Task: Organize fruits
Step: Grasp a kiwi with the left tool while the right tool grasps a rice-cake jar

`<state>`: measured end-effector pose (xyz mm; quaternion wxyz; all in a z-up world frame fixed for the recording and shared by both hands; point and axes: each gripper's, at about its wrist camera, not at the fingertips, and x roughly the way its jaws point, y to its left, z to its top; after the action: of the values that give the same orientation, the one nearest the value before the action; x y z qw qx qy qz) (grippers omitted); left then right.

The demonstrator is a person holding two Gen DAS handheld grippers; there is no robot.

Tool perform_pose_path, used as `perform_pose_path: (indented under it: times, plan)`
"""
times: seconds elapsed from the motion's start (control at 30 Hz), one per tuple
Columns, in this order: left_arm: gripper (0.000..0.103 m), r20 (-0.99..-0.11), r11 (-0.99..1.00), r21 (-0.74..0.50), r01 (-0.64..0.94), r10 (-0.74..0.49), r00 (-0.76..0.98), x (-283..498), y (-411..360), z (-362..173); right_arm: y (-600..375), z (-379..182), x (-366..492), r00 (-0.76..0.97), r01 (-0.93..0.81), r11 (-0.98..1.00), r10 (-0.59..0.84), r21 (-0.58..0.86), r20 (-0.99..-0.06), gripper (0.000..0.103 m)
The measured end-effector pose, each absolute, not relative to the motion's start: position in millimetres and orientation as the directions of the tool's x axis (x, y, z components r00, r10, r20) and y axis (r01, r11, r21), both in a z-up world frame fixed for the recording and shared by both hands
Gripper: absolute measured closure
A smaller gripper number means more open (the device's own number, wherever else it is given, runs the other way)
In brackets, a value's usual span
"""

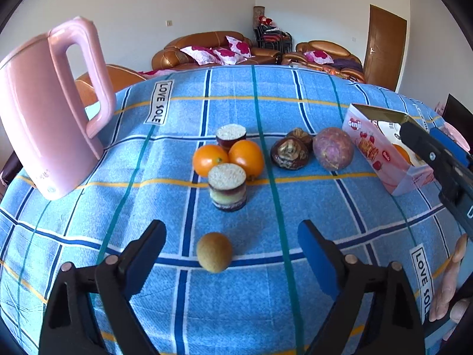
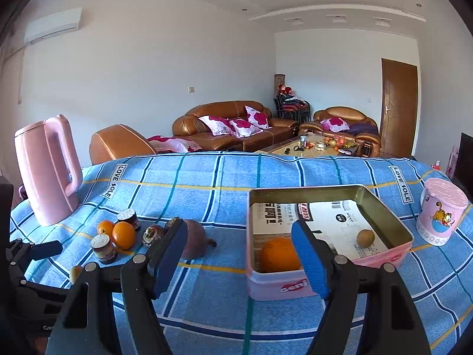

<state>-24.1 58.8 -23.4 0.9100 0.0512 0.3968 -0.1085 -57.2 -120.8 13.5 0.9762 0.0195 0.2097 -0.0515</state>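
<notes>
Closest in, the left gripper (image 1: 232, 236) stands spread wide and empty, its two blue pads to either side of a small brown fruit (image 1: 214, 252) that lies on the blue checked cloth (image 1: 295, 295) just ahead of the fingertips, touching neither pad. This looks like the approach step of a pick — the fruit is lined up but not yet enclosed. The next move likely calls for easing forward and down until the pads flank it, then closing gently (it is round and could roll off).

Further out sit two cut cylinders (image 1: 227, 188) around a pair of oranges (image 1: 229, 158), with two dark brown fruits (image 1: 291, 149) and a purplish round one (image 1: 333, 148) beside them.

The right gripper (image 2: 239, 238) is also splayed and holds nothing; it hangs above the near edge of the pink box (image 2: 278, 288), which already holds an orange (image 2: 276, 256) and a small brown fruit (image 2: 365, 237) — so sorting is partly done.

A pink kettle (image 1: 44, 118) stands far left.
</notes>
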Motion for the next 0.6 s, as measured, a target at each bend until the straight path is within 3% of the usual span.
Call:
perform_pose_path:
  times: [0.17, 0.3, 0.37, 0.47, 0.6]
  plan:
    - [0.035, -0.786, 0.969, -0.114, 0.220, -0.223, 0.576, -17, 79, -35, -98, 11, -55, 0.900, 0.059, 0.998, -0.052, 0.002, -0.433, 0.029]
    - [0.045, -0.780, 0.977, -0.079, 0.200, -0.186, 0.598, -18, 80, -36, -86, 9, -53, 0.893, 0.024, 1.000, -0.022, 0.000, -0.449, 0.029]
    - [0.062, -0.778, 0.979, -0.053, 0.195, -0.162, 0.607, -18, 81, -37, -82, 9, -51, 0.889, 0.008, 1.000, -0.005, 0.003, -0.458, 0.029]
    - [0.076, -0.776, 0.981, -0.067, 0.183, -0.166, 0.608, -17, 86, -36, -79, 6, -48, 0.877, -0.006, 1.000, 0.010, 0.010, -0.481, 0.029]
    - [0.076, -0.772, 0.981, -0.105, 0.162, -0.183, 0.608, -14, 94, -35, -75, 2, -39, 0.852, -0.031, 0.999, 0.046, 0.037, -0.522, 0.029]
